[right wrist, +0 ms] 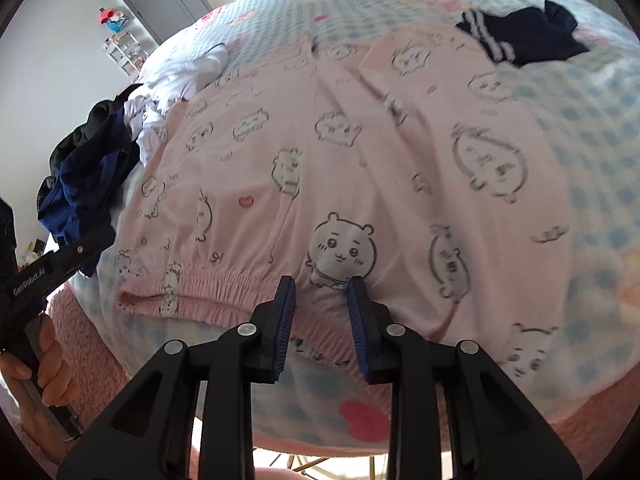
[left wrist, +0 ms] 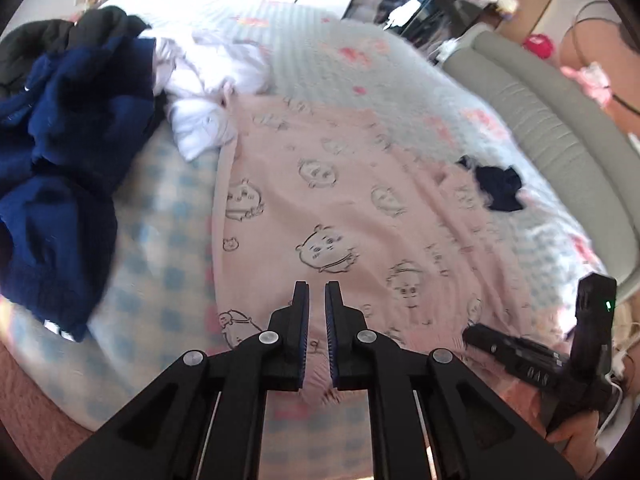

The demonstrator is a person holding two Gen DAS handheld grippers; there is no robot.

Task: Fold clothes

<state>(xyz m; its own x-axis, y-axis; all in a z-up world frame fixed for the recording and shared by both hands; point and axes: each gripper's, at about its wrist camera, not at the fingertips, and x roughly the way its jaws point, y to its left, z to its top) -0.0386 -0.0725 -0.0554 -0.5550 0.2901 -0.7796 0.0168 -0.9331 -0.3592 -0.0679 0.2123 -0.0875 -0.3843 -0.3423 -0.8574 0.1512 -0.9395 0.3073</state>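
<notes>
Pink pyjama trousers (left wrist: 360, 208) printed with cartoon animals lie spread flat on the bed, also in the right wrist view (right wrist: 340, 168). Their elastic waistband (right wrist: 208, 284) faces me at the near edge. My left gripper (left wrist: 317, 292) hovers over the waistband's left part with its jaws a narrow gap apart and nothing between them. My right gripper (right wrist: 321, 286) is open over the waistband, empty. The right gripper also shows in the left wrist view (left wrist: 528, 360), and the left one in the right wrist view (right wrist: 52, 272).
A pile of navy, black and white clothes (left wrist: 68, 132) lies at the trousers' left. A small dark garment (left wrist: 498, 188) lies at their far right. The bed has a blue checked sheet (left wrist: 160, 248). A grey headboard (left wrist: 532, 120) curves along the right.
</notes>
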